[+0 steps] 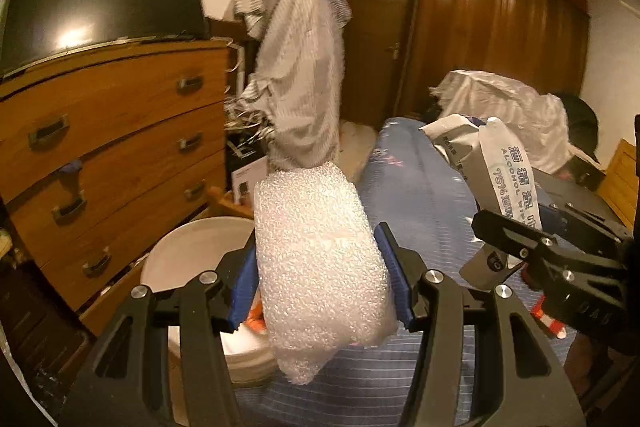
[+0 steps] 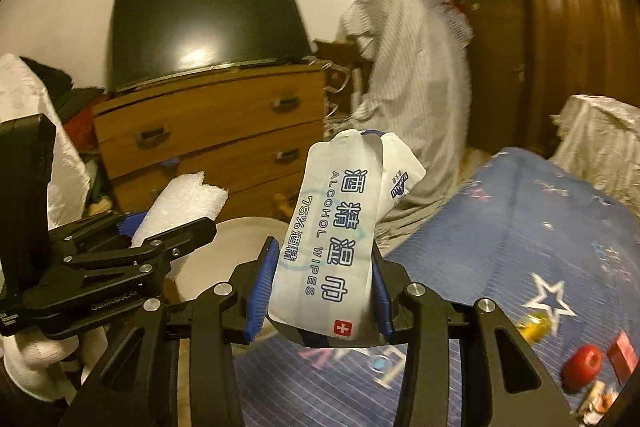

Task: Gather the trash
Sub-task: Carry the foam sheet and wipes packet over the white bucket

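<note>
Trash rides in both grippers: the left gripper [image 1: 322,279] pinches a bubble wrap roll [image 1: 320,259], the right gripper [image 2: 324,283] clamps a wipes packet [image 2: 332,247]; a white bucket [image 1: 184,255] sits beyond the left fingers.

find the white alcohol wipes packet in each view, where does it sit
Left wrist view: the white alcohol wipes packet is at right of centre, held in the right tool.
Right wrist view: it stands at centre, clamped between the blue pads.
Shared landmark: the round white bin below the wooden chest of drawers.
</note>
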`<move>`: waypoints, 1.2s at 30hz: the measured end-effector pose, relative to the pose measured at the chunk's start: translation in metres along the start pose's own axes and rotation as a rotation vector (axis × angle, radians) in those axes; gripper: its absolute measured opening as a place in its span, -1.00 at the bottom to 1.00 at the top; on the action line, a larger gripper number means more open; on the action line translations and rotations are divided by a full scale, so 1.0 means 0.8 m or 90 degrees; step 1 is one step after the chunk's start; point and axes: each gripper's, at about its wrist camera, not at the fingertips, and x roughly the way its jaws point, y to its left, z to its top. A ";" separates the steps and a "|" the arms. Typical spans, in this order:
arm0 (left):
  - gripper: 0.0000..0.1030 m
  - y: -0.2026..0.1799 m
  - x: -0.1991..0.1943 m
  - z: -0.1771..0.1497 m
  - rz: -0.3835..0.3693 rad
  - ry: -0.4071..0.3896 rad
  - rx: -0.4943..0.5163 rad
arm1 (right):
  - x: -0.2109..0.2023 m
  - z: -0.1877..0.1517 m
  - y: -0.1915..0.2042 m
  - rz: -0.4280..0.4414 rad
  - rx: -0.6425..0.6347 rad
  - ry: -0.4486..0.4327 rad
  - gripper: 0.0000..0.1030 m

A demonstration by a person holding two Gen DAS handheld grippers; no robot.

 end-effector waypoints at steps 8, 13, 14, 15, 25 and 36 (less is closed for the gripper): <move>0.02 0.084 0.026 0.004 0.043 0.040 -0.043 | 0.135 0.035 0.032 0.089 0.002 0.121 -0.14; 0.02 0.115 0.044 0.007 0.066 0.060 -0.053 | 0.210 0.031 0.050 0.118 0.012 0.190 -0.14; 0.02 0.120 0.049 0.007 0.069 0.065 -0.055 | 0.223 0.031 0.055 0.121 0.012 0.202 -0.14; 0.02 0.126 0.055 0.007 0.072 0.073 -0.057 | 0.233 0.029 0.058 0.125 0.012 0.211 -0.14; 0.02 0.167 0.098 -0.001 0.076 0.130 -0.074 | 0.322 0.018 0.073 0.143 0.021 0.301 -0.14; 0.02 0.170 0.107 0.000 0.073 0.134 -0.073 | 0.340 0.012 0.060 0.144 0.026 0.311 -0.14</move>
